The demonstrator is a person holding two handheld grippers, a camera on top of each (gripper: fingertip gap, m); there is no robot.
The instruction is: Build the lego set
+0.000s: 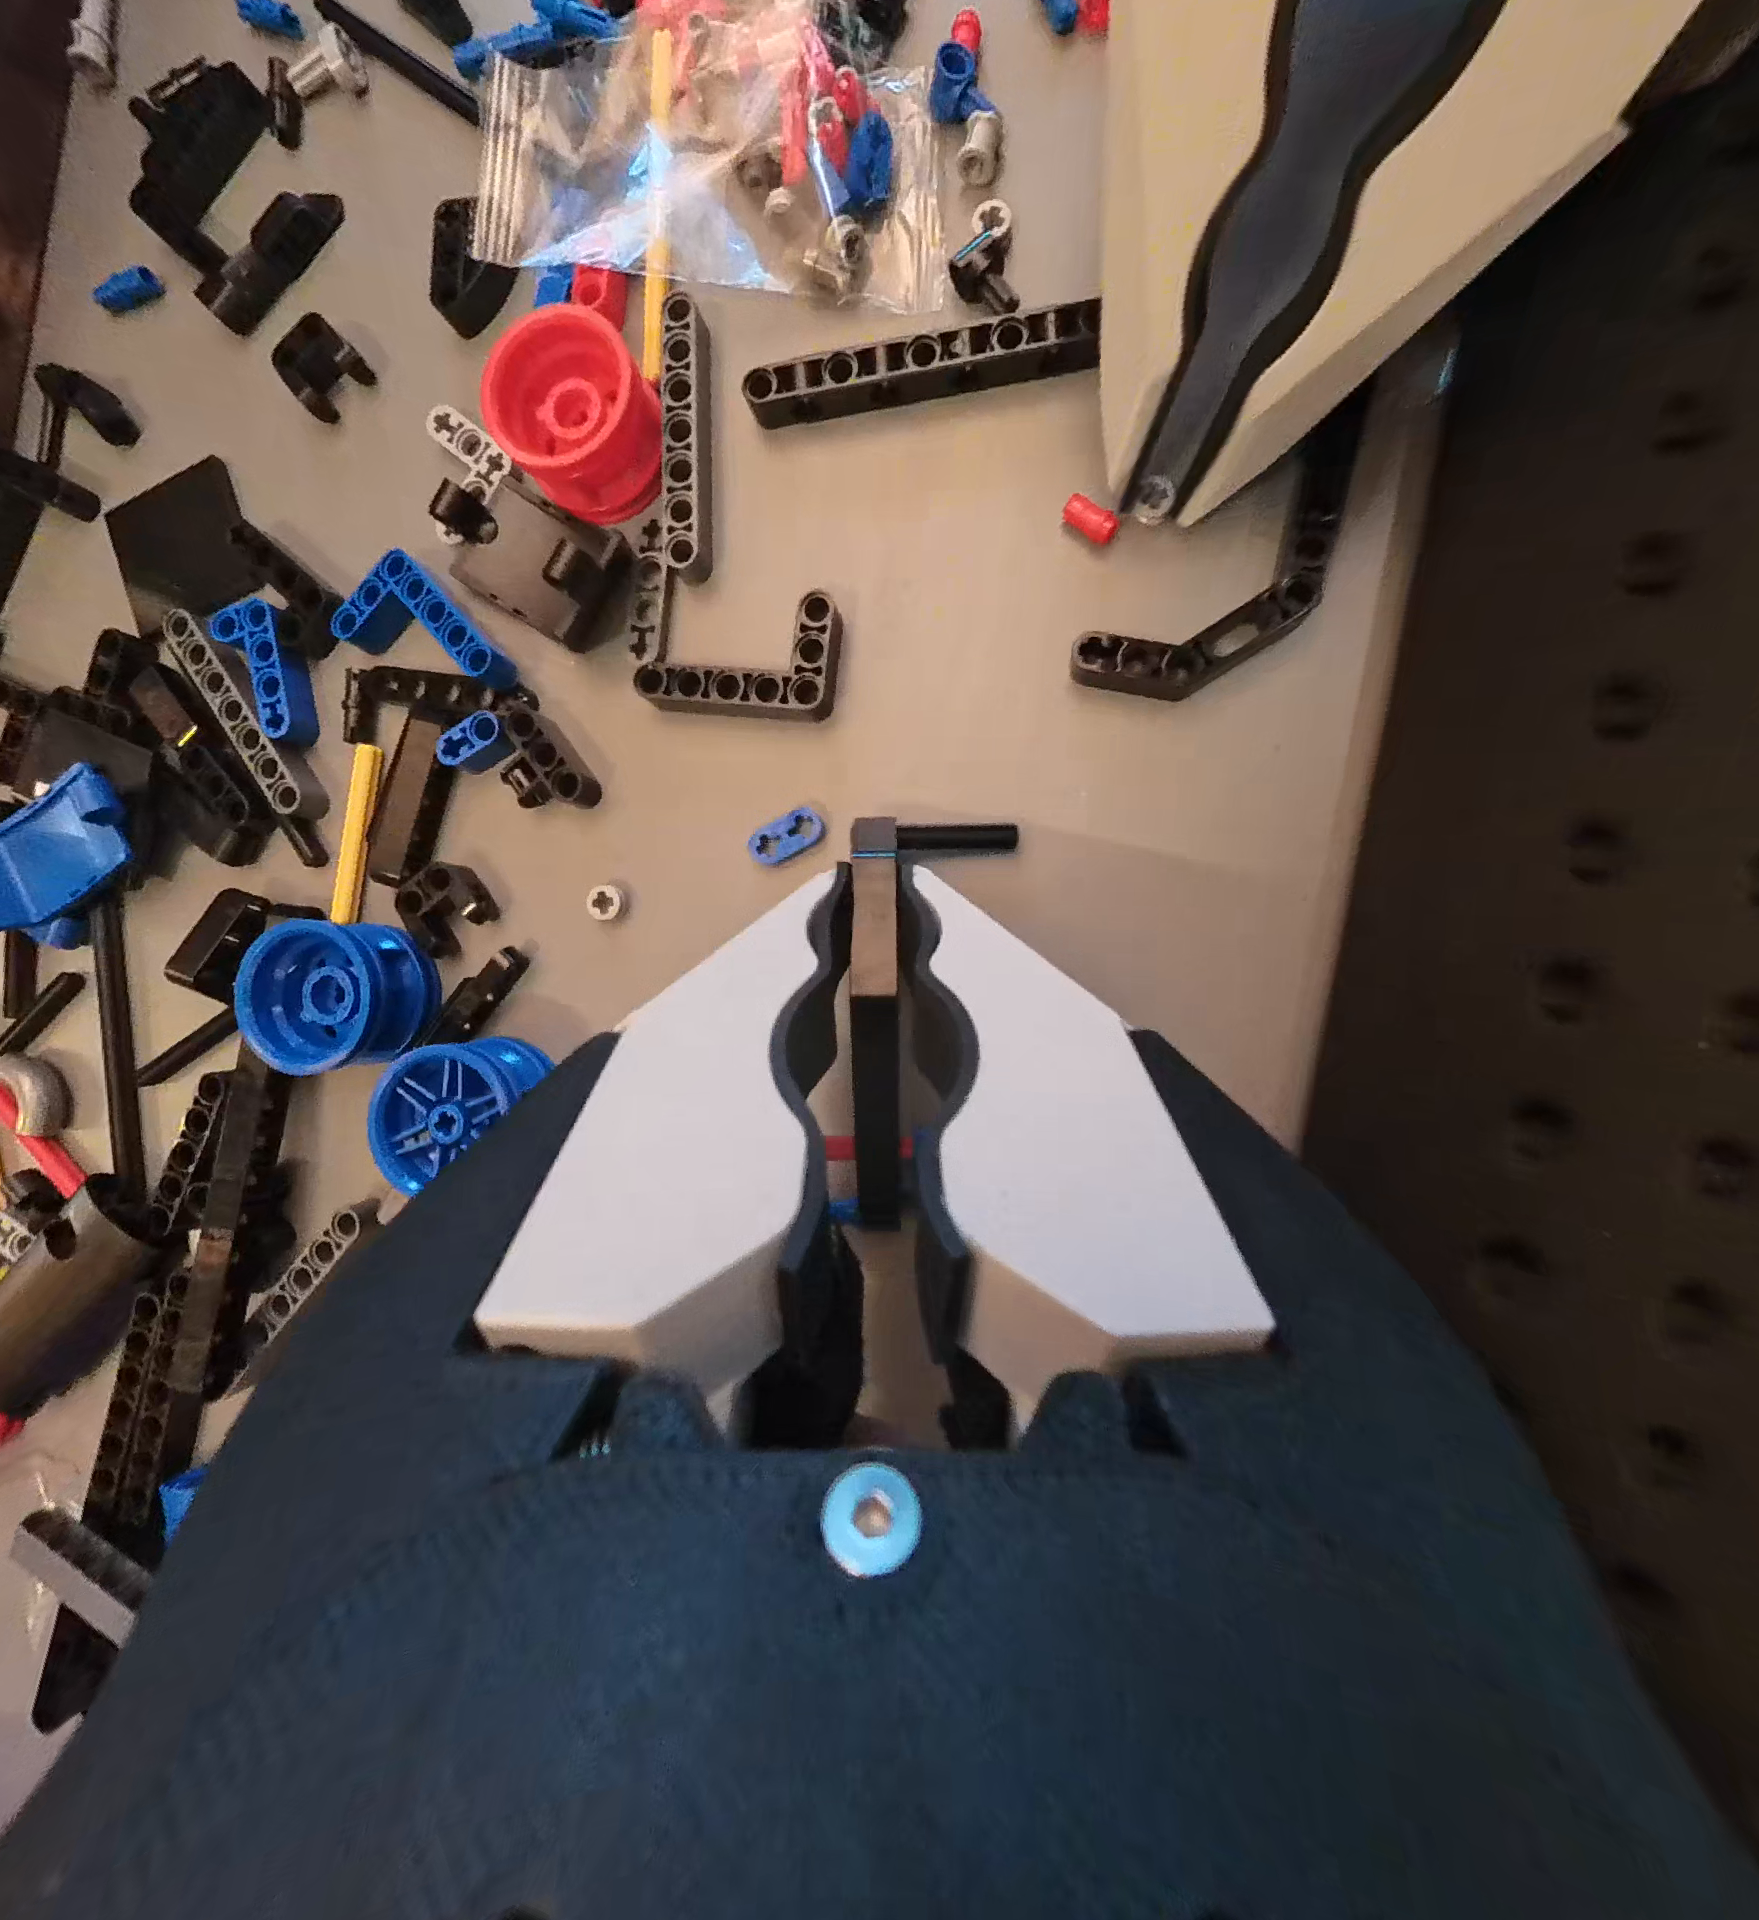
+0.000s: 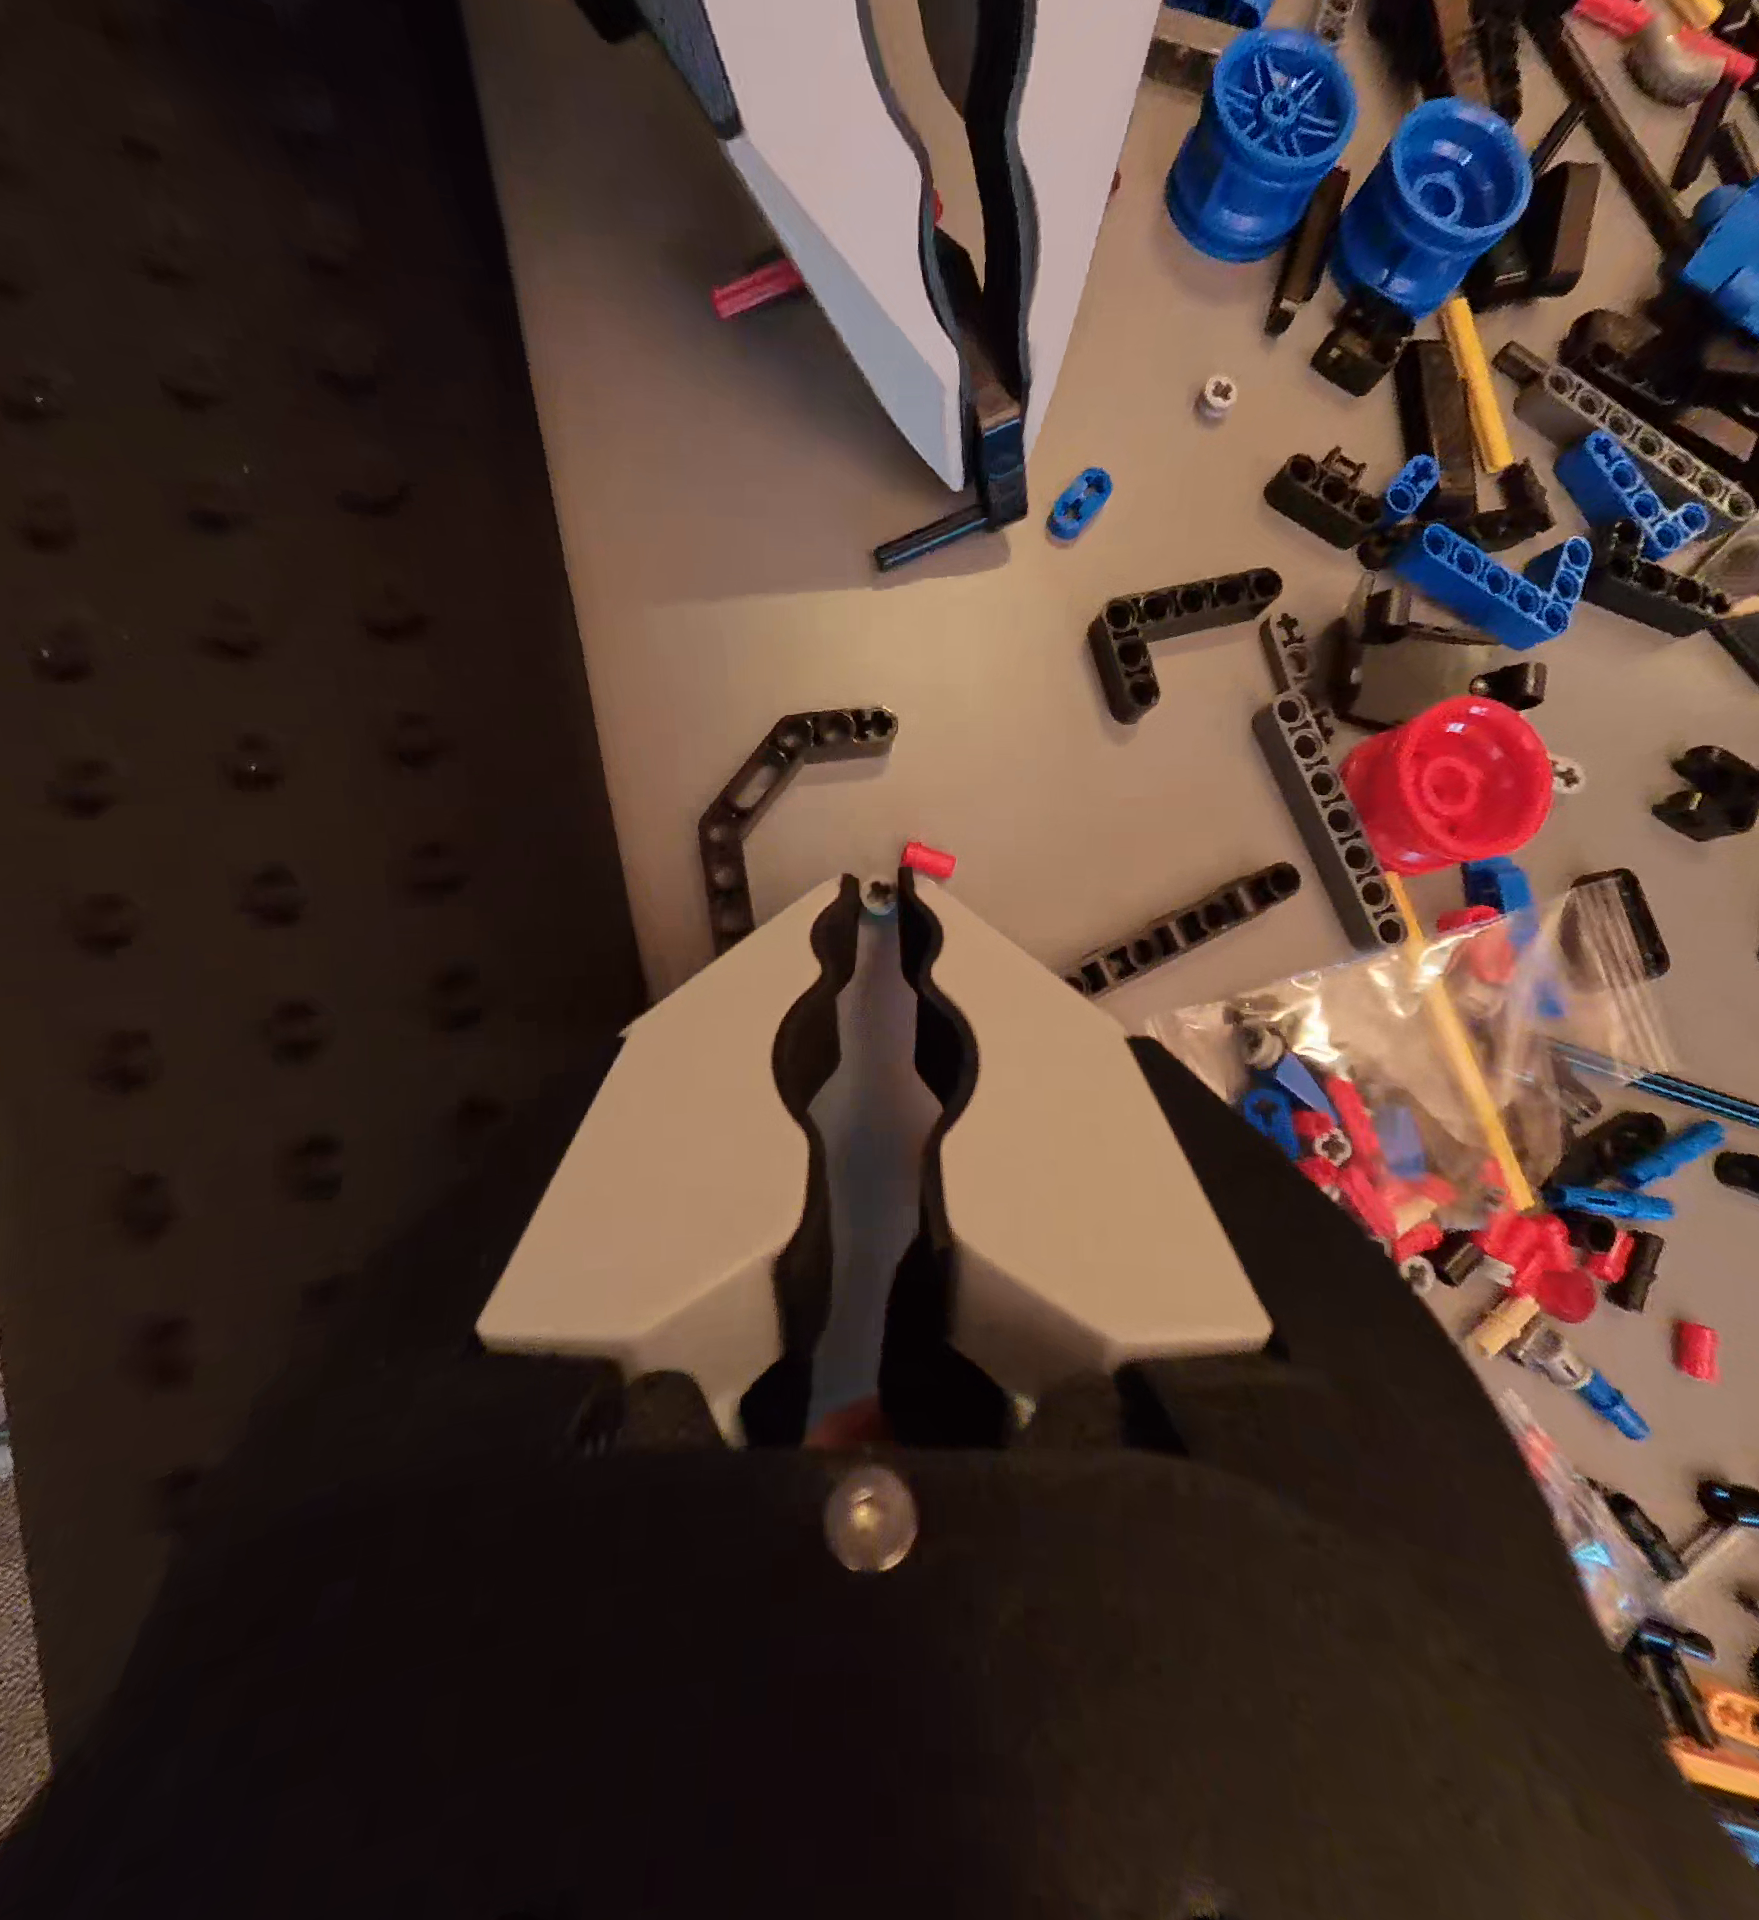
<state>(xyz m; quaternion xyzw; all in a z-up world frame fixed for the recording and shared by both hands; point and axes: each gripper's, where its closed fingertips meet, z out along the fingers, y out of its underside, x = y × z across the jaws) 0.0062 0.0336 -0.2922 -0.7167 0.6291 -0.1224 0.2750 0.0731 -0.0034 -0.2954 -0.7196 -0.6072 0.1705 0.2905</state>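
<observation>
Left wrist view: left gripper (image 1: 873, 883) clamps a black beam (image 1: 875, 935) — light, stiff; right gripper (image 2: 877, 896) pinches a small grey peg (image 2: 878, 894) — slippery, so it wants gripping by its sides.

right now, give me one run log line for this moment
left gripper: shut on black beam with black rod | right gripper: shut on small grey pin | red pin: beside right tip, on table

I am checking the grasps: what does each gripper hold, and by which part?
The left gripper clamps a black beam by its flat sides, its axle-bearing end poking out. The right gripper pinches a small light-grey bush at its very fingertips.
</observation>
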